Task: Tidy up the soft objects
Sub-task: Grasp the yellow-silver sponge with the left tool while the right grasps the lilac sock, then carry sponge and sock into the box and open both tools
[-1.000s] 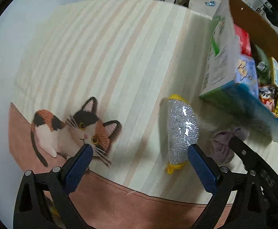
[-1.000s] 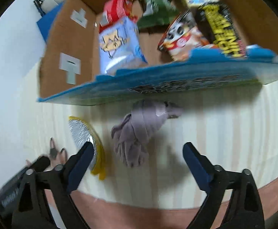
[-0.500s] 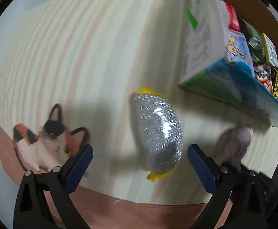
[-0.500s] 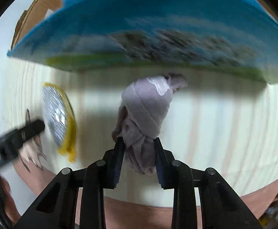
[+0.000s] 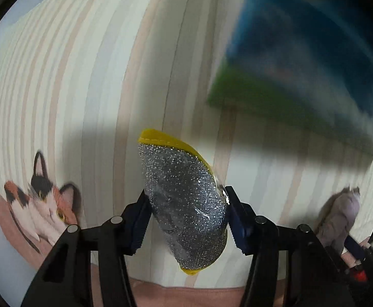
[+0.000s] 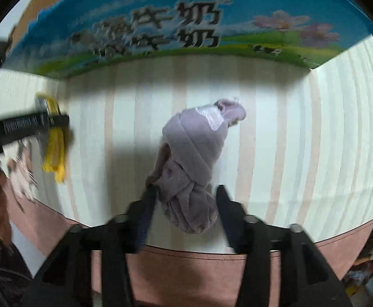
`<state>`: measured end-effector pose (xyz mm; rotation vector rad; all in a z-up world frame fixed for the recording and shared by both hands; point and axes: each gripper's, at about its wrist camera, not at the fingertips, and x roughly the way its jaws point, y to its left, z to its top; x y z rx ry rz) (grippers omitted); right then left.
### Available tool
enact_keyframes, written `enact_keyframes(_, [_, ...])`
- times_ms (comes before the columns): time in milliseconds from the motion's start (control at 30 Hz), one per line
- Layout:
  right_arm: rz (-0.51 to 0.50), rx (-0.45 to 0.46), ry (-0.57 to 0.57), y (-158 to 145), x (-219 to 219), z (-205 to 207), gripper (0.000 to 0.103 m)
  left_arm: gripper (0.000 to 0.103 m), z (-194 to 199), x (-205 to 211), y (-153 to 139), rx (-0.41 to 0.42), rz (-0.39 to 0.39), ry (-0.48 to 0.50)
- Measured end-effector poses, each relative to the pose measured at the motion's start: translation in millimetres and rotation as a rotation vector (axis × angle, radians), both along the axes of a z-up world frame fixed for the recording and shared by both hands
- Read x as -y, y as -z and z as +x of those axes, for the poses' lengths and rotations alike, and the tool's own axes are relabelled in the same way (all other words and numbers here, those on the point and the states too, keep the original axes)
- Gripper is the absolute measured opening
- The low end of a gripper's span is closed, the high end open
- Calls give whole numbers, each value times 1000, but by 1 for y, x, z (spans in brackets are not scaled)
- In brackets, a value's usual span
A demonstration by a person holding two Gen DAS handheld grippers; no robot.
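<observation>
The left tool (image 5: 186, 212) is clenched on a silver glitter scouring sponge (image 5: 186, 204) with a yellow backing, its two blue pads (image 5: 141, 220) pressing against the sponge's sides near its lower half. The sponge stands tilted, yellow edge showing at top and bottom, above the striped cloth (image 5: 84, 76) that covers the desk. A printed calico cat (image 5: 43, 204) lies on the cloth to the left of the sponge. The right tool (image 6: 186, 204) is clamped around the lower end of a knotted lilac fleece cloth (image 6: 194, 158), which rises from between the fingers with a shiny satin label near its top. Just behind the fleece cloth, a milk carton box (image 6: 186, 20) with a blue and green printed wall stands on the desk; the same wall appears blurred at the upper right of the left wrist view. In the right wrist view the sponge and the left tool appear far to the left, motion-blurred.
</observation>
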<state>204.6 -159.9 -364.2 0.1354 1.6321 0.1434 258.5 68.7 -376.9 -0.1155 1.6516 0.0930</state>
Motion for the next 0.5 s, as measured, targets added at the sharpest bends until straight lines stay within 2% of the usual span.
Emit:
enact_keyframes(167, [43, -15, 69, -4, 19, 8, 61, 52, -45, 12, -1, -37, -22, 16])
enact_keyframes(300, [42, -21, 108, 4, 32, 20, 61, 54, -70, 22, 13, -86, -20, 13])
enact_keyframes(333, [33, -20, 104, 7, 32, 21, 56, 54, -71, 23, 12, -71, -12, 13])
enact_keyframes(367, [25, -19, 96, 9, 31, 21, 44, 55, -72, 24, 11, -70, -4, 14])
enact_keyframes(500, [-32, -36, -14, 10, 28, 10, 40, 55, -88, 24, 16, -68, -13, 1])
